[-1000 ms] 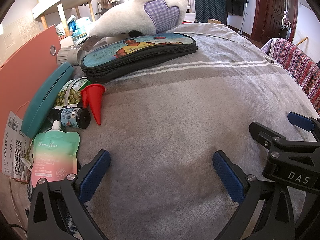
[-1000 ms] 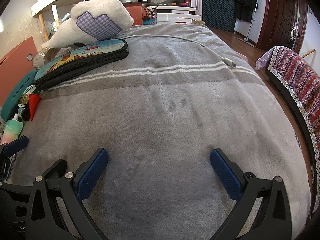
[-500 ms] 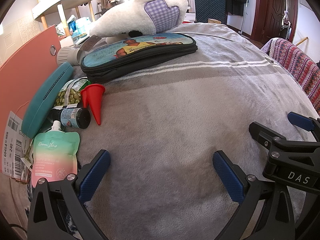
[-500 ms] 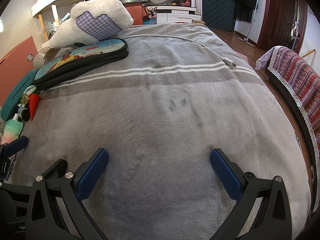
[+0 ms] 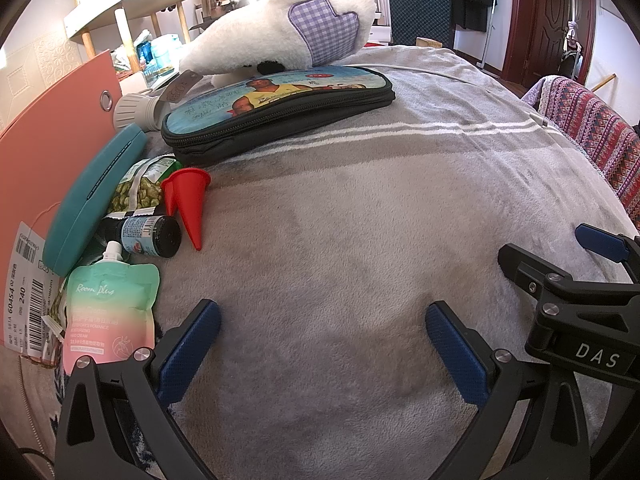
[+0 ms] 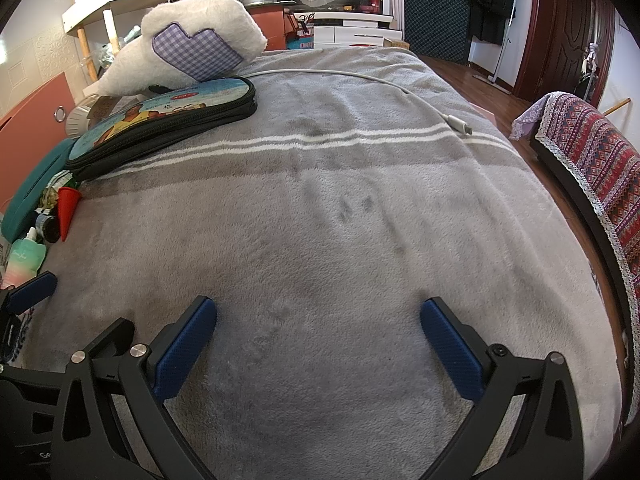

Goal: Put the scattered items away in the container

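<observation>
Well, both my claws, left gripper (image 5: 322, 342) and right gripper (image 6: 318, 340), gape wide, empty; left of the left one lies a "Room Plus" hand-cream pouch (image 5: 110, 312), and "DAS" marks the right one.

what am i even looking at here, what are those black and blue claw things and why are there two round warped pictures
The claws are two hand-held grippers, one in each of a person's hands; no robot arm is involved. Each carries a fisheye camera looking along its blue fingers, which explains the round warping. One picture comes from the left gripper, the other from the right gripper. Both are open and hold nothing. Below them is a bed with a grey blanket. Along its left edge lie a zipped printed pouch, a teal case, a red cone, a small dark bottle, a snack bag and a pastel spout pouch. A white plush toy and a white cable lie further back.
</observation>
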`<act>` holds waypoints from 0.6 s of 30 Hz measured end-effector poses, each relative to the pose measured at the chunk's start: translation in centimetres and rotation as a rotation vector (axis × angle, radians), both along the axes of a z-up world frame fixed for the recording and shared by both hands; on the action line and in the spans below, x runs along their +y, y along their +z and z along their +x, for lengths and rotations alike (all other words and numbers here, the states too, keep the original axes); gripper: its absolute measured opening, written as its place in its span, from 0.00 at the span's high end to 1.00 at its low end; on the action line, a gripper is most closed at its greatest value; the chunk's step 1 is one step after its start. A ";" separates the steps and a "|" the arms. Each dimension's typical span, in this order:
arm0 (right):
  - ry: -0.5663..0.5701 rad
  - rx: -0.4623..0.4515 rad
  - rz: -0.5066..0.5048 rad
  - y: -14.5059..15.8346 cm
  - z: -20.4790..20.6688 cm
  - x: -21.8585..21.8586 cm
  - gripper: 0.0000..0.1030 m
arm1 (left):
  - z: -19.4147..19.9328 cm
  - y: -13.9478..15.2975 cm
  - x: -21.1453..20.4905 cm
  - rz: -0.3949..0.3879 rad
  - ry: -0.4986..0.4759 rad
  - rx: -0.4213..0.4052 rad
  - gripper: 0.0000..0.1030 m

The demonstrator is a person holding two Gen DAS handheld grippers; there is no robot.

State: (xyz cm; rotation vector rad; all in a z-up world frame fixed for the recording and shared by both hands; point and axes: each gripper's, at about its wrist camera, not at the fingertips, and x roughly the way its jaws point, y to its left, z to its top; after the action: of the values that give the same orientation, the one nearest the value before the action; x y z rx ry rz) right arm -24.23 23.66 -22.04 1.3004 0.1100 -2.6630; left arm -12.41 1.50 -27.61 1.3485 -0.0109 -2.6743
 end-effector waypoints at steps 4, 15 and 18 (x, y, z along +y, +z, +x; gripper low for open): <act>0.000 0.000 0.000 0.1 0.0 0.0 0.00 | 0.0 0.0 0.0 0.000 0.000 0.000 0.00; 0.001 0.000 0.000 -0.1 0.0 0.0 0.00 | 0.0 0.0 0.0 0.000 0.001 0.000 0.00; 0.001 0.000 0.000 -0.1 0.0 0.0 0.00 | 0.0 0.0 0.0 0.000 0.001 0.000 0.00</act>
State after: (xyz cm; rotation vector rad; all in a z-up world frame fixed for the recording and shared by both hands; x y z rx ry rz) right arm -24.20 23.68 -22.11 1.3000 0.1105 -2.6619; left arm -12.41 1.51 -27.63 1.3480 -0.0098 -2.6731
